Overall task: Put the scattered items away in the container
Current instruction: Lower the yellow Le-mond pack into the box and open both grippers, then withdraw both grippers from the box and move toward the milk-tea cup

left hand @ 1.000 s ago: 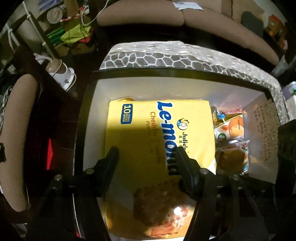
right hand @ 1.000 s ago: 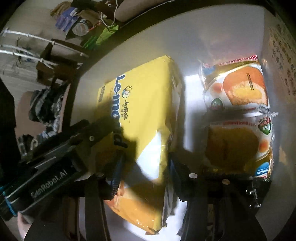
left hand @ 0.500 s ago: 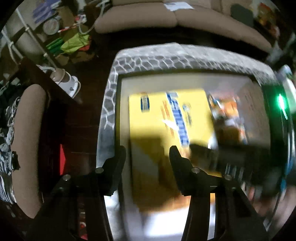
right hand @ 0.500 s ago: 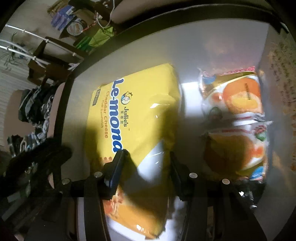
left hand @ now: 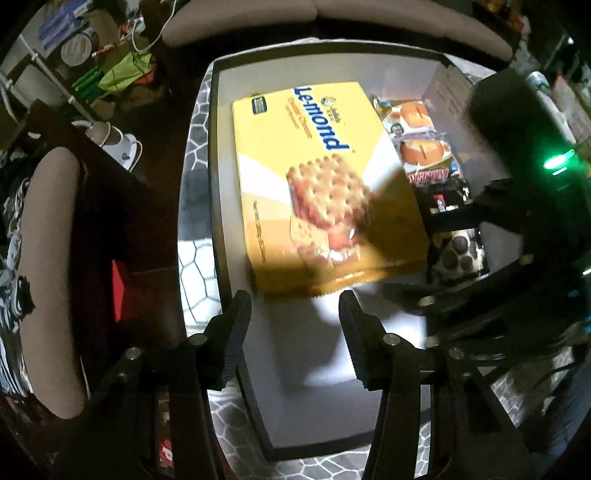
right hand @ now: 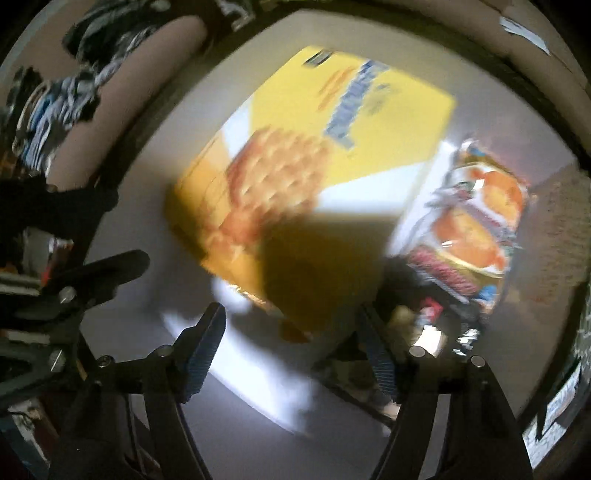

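A big yellow Le-mond cracker pack [left hand: 325,184] lies flat inside the white container with a black rim [left hand: 214,192]. It also shows, blurred, in the right wrist view [right hand: 314,177]. Orange snack packets [left hand: 421,147] lie to its right in the container; they show in the right wrist view [right hand: 476,225] too. My left gripper [left hand: 295,310] is open and empty, above the near end of the pack. My right gripper [right hand: 291,328] is open and empty, above the container; its body shows at the right of the left wrist view [left hand: 517,280].
The container sits on a grey honeycomb-patterned cover [left hand: 195,266]. A brown sofa [left hand: 332,18] lies behind. A padded chair [left hand: 44,258] stands at the left. A cluttered shelf with a white appliance [left hand: 118,144] is at the far left.
Both grippers have let go of the yellow pack and pulled back and up from it. The pack now lies free in the container. The right view has swung and blurred.
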The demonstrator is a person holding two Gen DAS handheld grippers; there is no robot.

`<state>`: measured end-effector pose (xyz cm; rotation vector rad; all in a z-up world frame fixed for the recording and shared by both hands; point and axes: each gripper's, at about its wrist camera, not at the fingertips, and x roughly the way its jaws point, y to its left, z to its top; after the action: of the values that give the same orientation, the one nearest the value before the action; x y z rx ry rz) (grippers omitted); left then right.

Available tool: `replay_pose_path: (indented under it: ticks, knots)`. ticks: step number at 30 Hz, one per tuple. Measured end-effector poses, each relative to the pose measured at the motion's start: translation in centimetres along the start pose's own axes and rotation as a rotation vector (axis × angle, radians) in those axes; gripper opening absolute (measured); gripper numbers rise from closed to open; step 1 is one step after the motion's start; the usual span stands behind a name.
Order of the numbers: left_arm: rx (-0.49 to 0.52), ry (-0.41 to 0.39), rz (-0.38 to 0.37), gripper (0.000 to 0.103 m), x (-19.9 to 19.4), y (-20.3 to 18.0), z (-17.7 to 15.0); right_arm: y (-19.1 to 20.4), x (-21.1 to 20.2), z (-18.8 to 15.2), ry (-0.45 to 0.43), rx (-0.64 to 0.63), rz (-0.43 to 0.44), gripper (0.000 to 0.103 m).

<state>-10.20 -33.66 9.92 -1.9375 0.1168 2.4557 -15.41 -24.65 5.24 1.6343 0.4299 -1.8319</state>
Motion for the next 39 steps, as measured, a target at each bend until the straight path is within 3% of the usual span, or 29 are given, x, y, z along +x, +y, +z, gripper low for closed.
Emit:
replay_pose_path:
  ticks: [4,8,11,13,15,19,21,26,28,31,32,33,39]
  knots:
    - [-0.019,-0.010,-0.010,0.048,-0.2,0.1,-0.7,-0.1,0.5,0.9,-0.061,0.042,-0.054,0.066]
    - [-0.066,-0.028,-0.034,0.049,-0.5,0.7,-0.8,-1.0,0.3,1.1,-0.082,0.109,-0.017,0.064]
    - [-0.117,-0.057,-0.070,0.057,-1.0,1.1,-1.4,-1.5,-0.7,0.0,-0.102,0.128,0.009,0.065]
    - [-0.154,-0.103,-0.100,0.072,-1.9,1.2,-2.0,-2.1,-2.6,-1.1,-0.146,0.142,0.032,0.069]
    - [-0.181,-0.155,-0.101,0.080,-2.9,1.0,-2.4,-2.5,-4.6,-1.9,-0.202,0.143,0.023,0.083]
    - [-0.182,-0.213,-0.051,0.080,-4.2,-0.3,-2.6,-4.1,-8.3,-4.3,-0.263,0.161,-0.006,0.083]
    - [-0.198,-0.227,-0.060,0.080,-4.7,-0.8,-2.7,-4.1,-9.3,-5.0,-0.274,0.157,-0.022,0.082]
    - [-0.200,-0.275,0.001,0.081,-6.2,-2.6,-3.3,-2.8,-11.6,-5.7,-0.347,0.139,-0.101,0.082]
    - [-0.212,-0.291,0.013,0.088,-6.6,-3.0,-3.7,-3.0,-12.4,-6.4,-0.373,0.156,-0.111,0.083]
    - [-0.216,-0.295,0.023,0.098,-6.9,-3.8,-4.3,-3.5,-13.0,-7.5,-0.385,0.187,-0.083,0.090]
    - [-0.216,-0.293,0.024,0.100,-6.9,-4.0,-4.4,-3.6,-13.2,-7.9,-0.389,0.192,-0.078,0.100]
    - [-0.214,-0.290,0.024,0.103,-6.9,-4.2,-4.6,-3.7,-13.5,-8.2,-0.401,0.196,-0.073,0.103]
    - [-0.270,-0.326,0.024,0.103,-8.3,-3.8,-5.8,-3.7,-15.2,-10.1,-0.447,0.214,-0.097,0.103]
